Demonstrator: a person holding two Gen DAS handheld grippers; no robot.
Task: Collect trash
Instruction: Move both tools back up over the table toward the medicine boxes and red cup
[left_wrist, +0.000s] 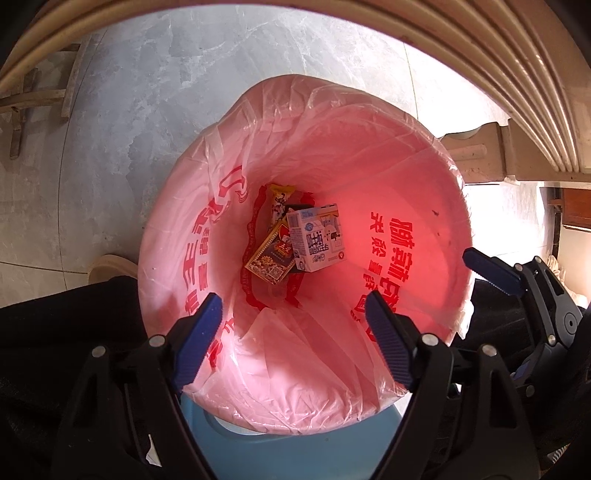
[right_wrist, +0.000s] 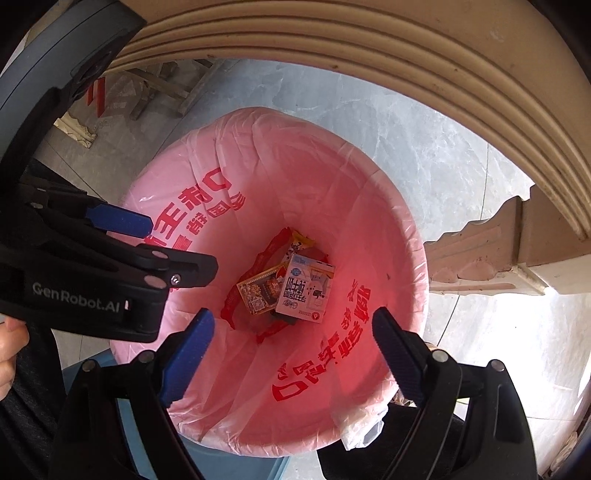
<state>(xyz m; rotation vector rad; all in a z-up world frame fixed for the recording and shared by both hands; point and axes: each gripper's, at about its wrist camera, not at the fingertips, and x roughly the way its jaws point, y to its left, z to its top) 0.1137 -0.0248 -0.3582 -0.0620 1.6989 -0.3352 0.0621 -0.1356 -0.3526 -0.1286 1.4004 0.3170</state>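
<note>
While both cameras look straight down into a bin lined with a pink plastic bag (left_wrist: 388, 177), the scene reads as the end of a drop, not a pick-up. At the centre of each frame, at the bottom of the bag, lies the collected trash: a small white milk carton (left_wrist: 317, 236) with blue print, tilted on its side and resting partly on a yellow and orange snack packet (left_wrist: 271, 258), with a second wrapper (left_wrist: 279, 205) poking out just above them. Red Chinese lettering (left_wrist: 391, 240) runs down the inside walls of the liner, and the bag's rim is folded over the bin's edge, which holds the mouth wide so things can fall in. The left gripper (left_wrist: 293, 314) hovers over the lower part of the opening with its blue-padded jaws spread wide and nothing between them. The right gripper (right_wrist: 293, 328) hangs beside it in the same way, jaws wide apart and empty. In the right wrist view the left gripper's body fills the left edge of the frame, so the two tools sit close together above the bin. Grey marble floor tiles (left_wrist: 147, 92) surround the bin, and ribbed cream furniture trim (right_wrist: 369, 48) curves across the top. A blue base (left_wrist: 295, 454) shows under the bin at the bottom edge.
</note>
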